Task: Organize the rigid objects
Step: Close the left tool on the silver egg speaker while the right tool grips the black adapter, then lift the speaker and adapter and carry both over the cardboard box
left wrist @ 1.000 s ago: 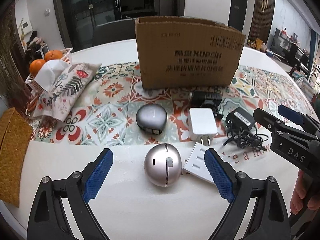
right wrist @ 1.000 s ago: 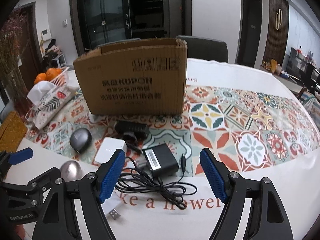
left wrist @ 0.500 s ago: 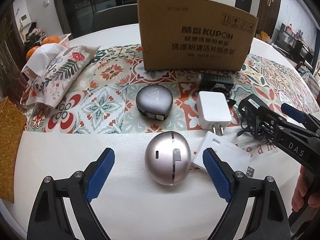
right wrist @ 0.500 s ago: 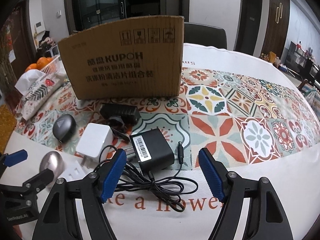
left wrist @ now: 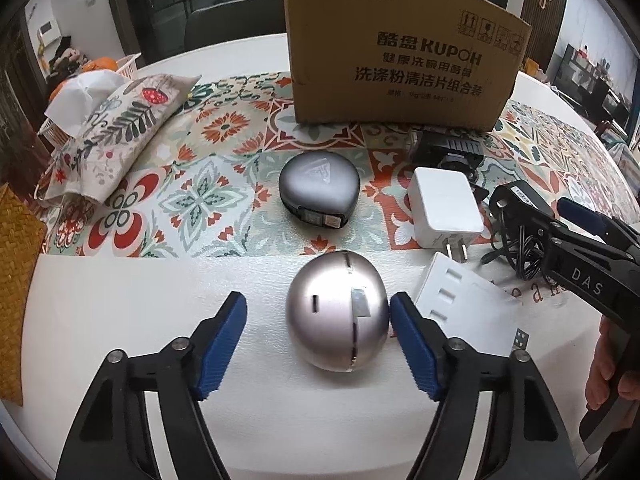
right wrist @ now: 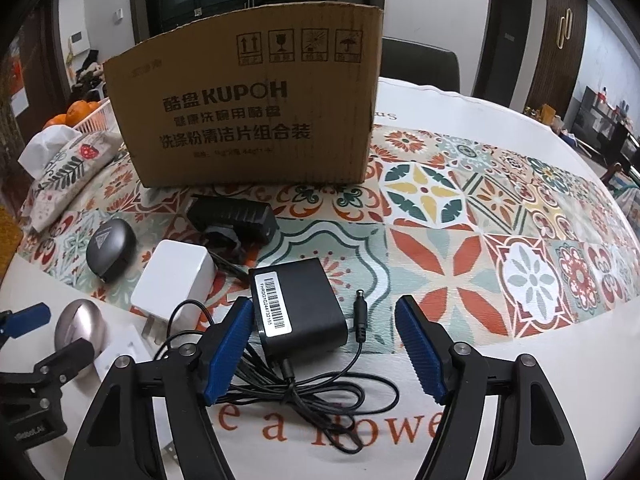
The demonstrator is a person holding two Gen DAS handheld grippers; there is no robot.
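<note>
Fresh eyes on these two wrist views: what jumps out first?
The brown cardboard box with bold black KUPOH lettering dominates, standing at the back of the patterned tile runner. In front, the left gripper brackets a shiny silver egg-shaped gadget on the white cloth, its right pad about touching it. The right gripper straddles a black power adapter and its tangled cord.

Left tool (left wrist: 318, 312) spread wide around silver egg-shaped device (left wrist: 337, 312) on the white surface (left wrist: 140, 300); right blue pad (left wrist: 414, 344) at the egg's side, left pad apart from it. Grey teardrop case (left wrist: 318, 188) and white plug adapter (left wrist: 444, 208) lie beyond on patterned cloth, cardboard box (left wrist: 400, 60) behind. Right tool (left wrist: 568, 236) over black adapter's cord at right edge.
</note>
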